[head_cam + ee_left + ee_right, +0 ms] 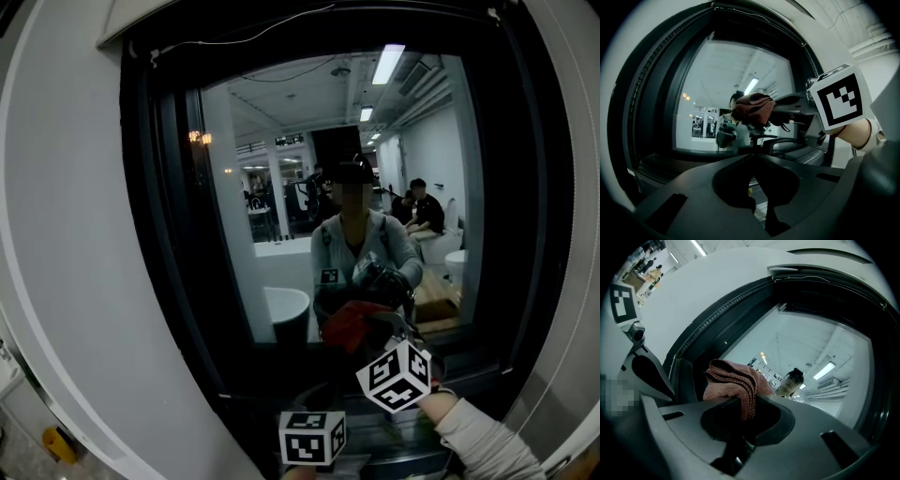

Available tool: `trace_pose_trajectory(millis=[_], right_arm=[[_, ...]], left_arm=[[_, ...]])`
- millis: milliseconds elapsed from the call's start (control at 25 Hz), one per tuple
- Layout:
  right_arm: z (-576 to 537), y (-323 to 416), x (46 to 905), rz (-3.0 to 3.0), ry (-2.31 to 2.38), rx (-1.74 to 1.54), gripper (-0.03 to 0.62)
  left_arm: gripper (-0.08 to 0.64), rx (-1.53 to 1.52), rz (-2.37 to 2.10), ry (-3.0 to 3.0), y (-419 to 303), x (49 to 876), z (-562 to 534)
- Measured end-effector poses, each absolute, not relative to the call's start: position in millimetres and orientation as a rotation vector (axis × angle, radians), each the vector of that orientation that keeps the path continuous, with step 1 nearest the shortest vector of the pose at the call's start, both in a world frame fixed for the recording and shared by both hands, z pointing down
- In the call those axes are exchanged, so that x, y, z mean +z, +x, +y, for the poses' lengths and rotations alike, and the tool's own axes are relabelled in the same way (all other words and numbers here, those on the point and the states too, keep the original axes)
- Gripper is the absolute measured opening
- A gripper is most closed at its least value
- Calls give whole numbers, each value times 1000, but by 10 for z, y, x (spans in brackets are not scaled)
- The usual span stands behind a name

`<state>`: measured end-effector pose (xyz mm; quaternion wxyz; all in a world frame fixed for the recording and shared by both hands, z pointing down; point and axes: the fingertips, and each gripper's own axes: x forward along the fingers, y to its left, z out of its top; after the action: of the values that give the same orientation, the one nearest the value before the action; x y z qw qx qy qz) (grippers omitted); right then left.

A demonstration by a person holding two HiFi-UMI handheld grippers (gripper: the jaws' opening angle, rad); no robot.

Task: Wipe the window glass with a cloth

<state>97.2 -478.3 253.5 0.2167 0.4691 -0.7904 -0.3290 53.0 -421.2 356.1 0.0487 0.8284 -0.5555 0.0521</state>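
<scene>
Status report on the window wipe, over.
Left gripper shut, empty. Right gripper shut on red cloth, raised at window glass; contact unclear. Nothing seen blocking it.

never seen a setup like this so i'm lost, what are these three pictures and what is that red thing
There is no robot here: a person holds a two-jaw tool in each hand. The head view comes from a camera on the person's head, facing a window glass in a dark frame. The figure in the glass is the person's reflection. The other two pictures come from cameras riding on each tool, looking along its jaws. The right hand-held gripper is shut on a reddish cloth in front of the glass; whether it touches cannot be told. The left hand-held gripper has its jaws together with nothing in them. The black-and-white cubes are parts of the grippers.
</scene>
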Motion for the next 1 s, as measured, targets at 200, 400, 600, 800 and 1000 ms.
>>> trace_pose_trajectory(millis=[200,400,600,800,1000], right_arm=[[-4751,991,2487,-2189,1295,-929,51],[-4676,1081,2295,-2187,1310,-974,51],[-4592,1315,1898,-2154,1370,-1046,51],[-4532,1728,1263,-2052,1475,-1151,51],[-4417,2133,531,-1948,1583,-1241,51]], left_arm=[[3,154,-1688,2534,586,3555,-4217],[3,143,-1671,2556,703,3508,-4228],[3,142,-1644,2593,867,3454,-4247],[3,144,-1611,2619,1057,3418,-4277],[3,146,-1582,2644,1245,3369,-4311]])
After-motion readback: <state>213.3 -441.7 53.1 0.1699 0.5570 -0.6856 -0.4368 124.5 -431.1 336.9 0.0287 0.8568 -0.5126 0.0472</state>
